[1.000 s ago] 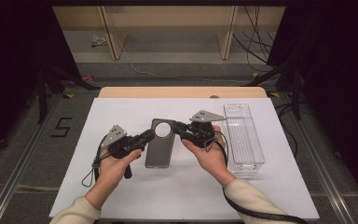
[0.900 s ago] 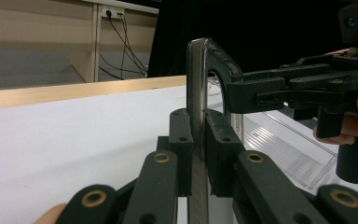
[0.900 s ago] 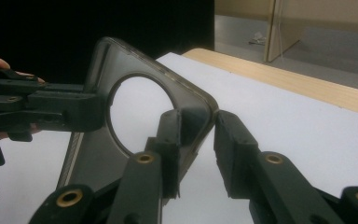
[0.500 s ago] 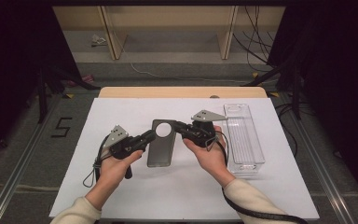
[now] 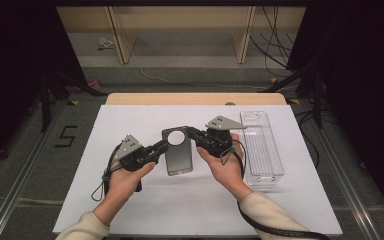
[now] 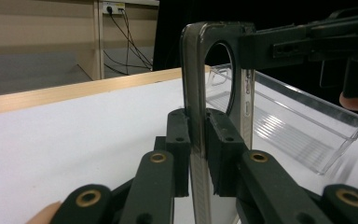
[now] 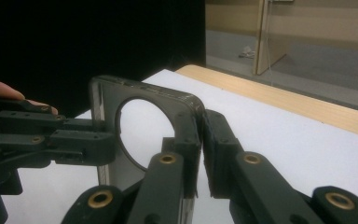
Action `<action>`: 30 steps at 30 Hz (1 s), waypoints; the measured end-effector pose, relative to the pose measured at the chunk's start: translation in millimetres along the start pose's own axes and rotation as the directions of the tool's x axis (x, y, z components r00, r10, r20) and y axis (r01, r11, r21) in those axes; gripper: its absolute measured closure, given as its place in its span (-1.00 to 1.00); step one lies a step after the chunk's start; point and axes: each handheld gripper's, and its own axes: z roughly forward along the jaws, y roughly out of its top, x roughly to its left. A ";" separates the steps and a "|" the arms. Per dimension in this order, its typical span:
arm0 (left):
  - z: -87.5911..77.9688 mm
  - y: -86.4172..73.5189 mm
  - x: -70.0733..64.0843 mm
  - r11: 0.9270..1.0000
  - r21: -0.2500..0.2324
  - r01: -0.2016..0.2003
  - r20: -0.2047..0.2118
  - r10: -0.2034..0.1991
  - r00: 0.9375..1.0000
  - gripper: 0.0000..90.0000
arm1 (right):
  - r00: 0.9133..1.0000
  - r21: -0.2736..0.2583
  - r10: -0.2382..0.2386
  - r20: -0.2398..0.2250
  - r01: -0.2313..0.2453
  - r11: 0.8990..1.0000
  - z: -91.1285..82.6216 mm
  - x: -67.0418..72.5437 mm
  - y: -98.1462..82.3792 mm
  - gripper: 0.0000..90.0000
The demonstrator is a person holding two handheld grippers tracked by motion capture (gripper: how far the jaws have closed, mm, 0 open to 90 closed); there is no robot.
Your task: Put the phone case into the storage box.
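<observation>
Your left gripper (image 5: 159, 147) pinches the left edge of a phone case (image 5: 178, 150), its jaws pressed flat on the thin wall. The case, smoky grey with a round hole near its top, sits mid-table between your hands, held just above the white table (image 5: 130, 210). It looks light, thin and bendy, with slick walls, so grip the rim near the corners rather than the flexing back. Your right gripper (image 5: 192, 135) has just been closing on the case's upper right edge; one jaw touches the wall, but a slight gap remains at the other. Just right of your right hand lies a clear tray (image 5: 261, 145), open and long. Nothing else crowds the case.
</observation>
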 end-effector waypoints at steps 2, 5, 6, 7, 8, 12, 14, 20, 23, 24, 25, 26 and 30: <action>0.5 0.0 -1.2 1.000 0.012 -0.013 0.000 0.013 1.000 0.73 | 1.000 -0.004 -0.002 0.002 0.002 1.000 -0.2 0.4 0.3 0.89; 0.7 -0.1 -3.7 0.998 0.036 -0.059 -0.013 0.059 0.998 0.59 | 1.000 -0.006 -0.001 0.010 0.001 1.000 -1.1 -0.2 0.9 0.89; 0.6 -0.1 -4.5 0.997 0.047 -0.067 -0.014 0.067 0.998 0.52 | 1.000 -0.006 0.001 0.013 -0.001 1.000 -1.7 -0.8 1.2 0.89; 0.3 -0.1 -5.3 0.995 0.054 -0.081 -0.019 0.082 0.996 0.44 | 1.000 -0.009 0.003 0.015 -0.003 1.000 -2.1 -1.6 1.7 0.89; -0.2 -0.1 -6.0 0.993 0.062 -0.096 -0.024 0.097 0.995 0.35 | 1.000 -0.011 0.007 0.019 -0.007 1.000 -2.9 -2.3 2.1 0.89; -3.7 0.2 -9.0 0.986 0.104 -0.129 -0.015 0.131 0.991 -0.14 | 0.999 -0.022 0.015 0.033 -0.014 1.000 -5.4 -5.8 3.7 0.89; -6.9 0.1 -9.6 0.980 0.119 -0.159 -0.034 0.165 0.986 -0.32 | 0.999 -0.023 0.019 0.039 -0.018 1.000 -6.1 -7.9 4.1 0.89; -16.9 -0.4 -9.2 0.968 0.172 -0.183 -0.043 0.194 0.980 -0.51 | 0.998 -0.024 0.025 0.052 -0.024 0.999 -7.3 -10.7 4.3 0.89; -21.0 -1.6 -8.9 0.960 0.195 -0.201 -0.038 0.213 0.976 -0.66 | 0.998 -0.025 0.023 0.056 -0.022 0.999 -7.9 -11.7 4.7 0.89; -22.5 -2.4 -8.6 0.958 0.202 -0.202 -0.039 0.214 0.976 -0.66 | 0.998 -0.026 0.023 0.057 -0.022 0.999 -8.1 -12.2 4.8 0.89; -23.7 -3.2 -7.9 0.956 0.209 -0.206 -0.039 0.218 0.975 -0.68 | 0.998 -0.026 0.025 0.058 -0.024 0.999 -8.3 -12.5 4.9 0.89; -24.9 -3.9 -7.0 0.954 0.215 -0.208 -0.037 0.220 0.975 -0.70 | 0.998 -0.025 0.026 0.060 -0.025 0.999 -8.5 -13.0 5.0 0.89; -27.9 -6.2 -4.5 0.952 0.227 -0.207 -0.036 0.220 0.975 -0.82 | 0.997 -0.027 0.029 0.066 -0.028 0.999 -9.2 -14.5 5.2 0.89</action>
